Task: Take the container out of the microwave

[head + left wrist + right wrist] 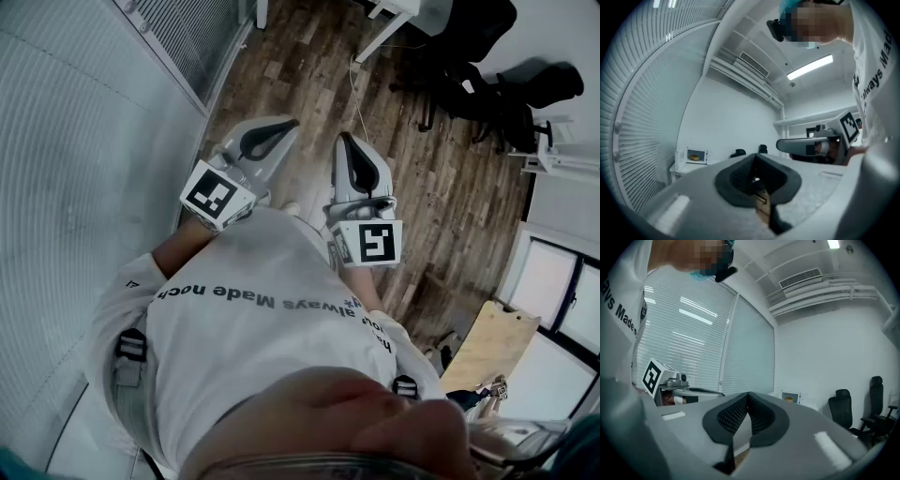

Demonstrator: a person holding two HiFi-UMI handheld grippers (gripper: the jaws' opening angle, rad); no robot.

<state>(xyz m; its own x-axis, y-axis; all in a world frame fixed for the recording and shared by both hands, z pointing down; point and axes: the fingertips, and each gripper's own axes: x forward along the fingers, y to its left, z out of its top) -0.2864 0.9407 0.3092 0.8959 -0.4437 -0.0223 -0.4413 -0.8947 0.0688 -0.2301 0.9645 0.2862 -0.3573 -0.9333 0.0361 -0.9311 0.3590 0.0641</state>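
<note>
You held L gripper (757,180) & R gripper (743,420) level, both jaws together on nothing, w/ the container (694,157) inside the microwave (704,156) on the desk (677,168) far ahead across the room, neither hand clearly nearer.

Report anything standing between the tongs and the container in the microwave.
Nothing visible does. The left tongs and right tongs, both shut and empty, are held by the person's chest, across the room from the microwave with the yellow container inside. Whether its door is open I cannot tell.
</note>
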